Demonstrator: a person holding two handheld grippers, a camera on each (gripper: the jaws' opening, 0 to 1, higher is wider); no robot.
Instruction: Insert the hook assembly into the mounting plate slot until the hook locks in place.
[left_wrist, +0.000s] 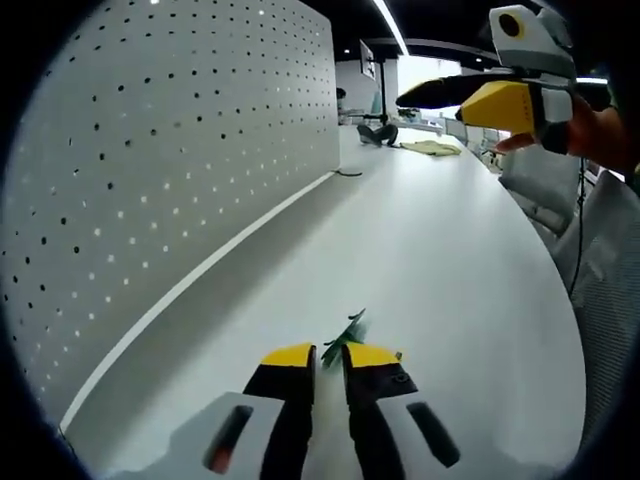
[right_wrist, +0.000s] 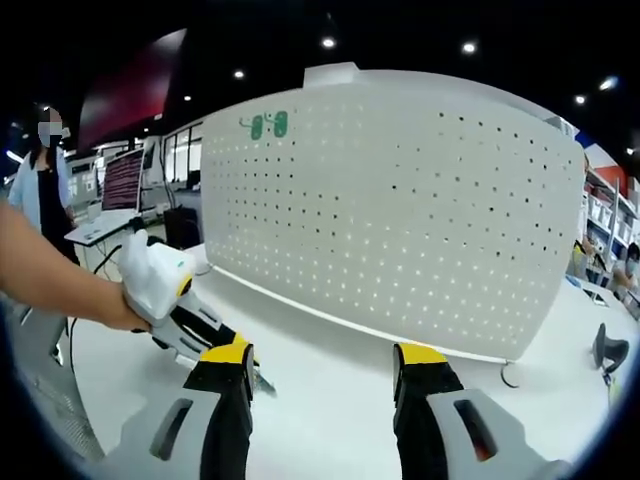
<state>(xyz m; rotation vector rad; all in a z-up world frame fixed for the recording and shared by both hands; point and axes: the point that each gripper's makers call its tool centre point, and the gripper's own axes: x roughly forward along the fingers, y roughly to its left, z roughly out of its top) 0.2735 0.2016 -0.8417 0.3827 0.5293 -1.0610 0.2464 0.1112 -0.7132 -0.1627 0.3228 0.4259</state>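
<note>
While the left gripper (left_wrist: 330, 362) is clenched on a small green plastic hook assembly (left_wrist: 345, 333) just above the white bench (left_wrist: 430, 260), its jaws nearly meet and the hook's tip protrudes toward 12 o'clock. The right gripper (right_wrist: 325, 365) is released, its jaws standing wide apart with nothing between them. A tall white perforated mounting plate (right_wrist: 400, 210) stands upright on the bench, at 10 o'clock in the left gripper view; two green hooks (right_wrist: 266, 125) already hang near its upper corner. Judgement: the hook must be raised and its tabs squared to a slot row before pushing. Approaching tilted risks a jam; pressing straight and level should seat it.
</note>
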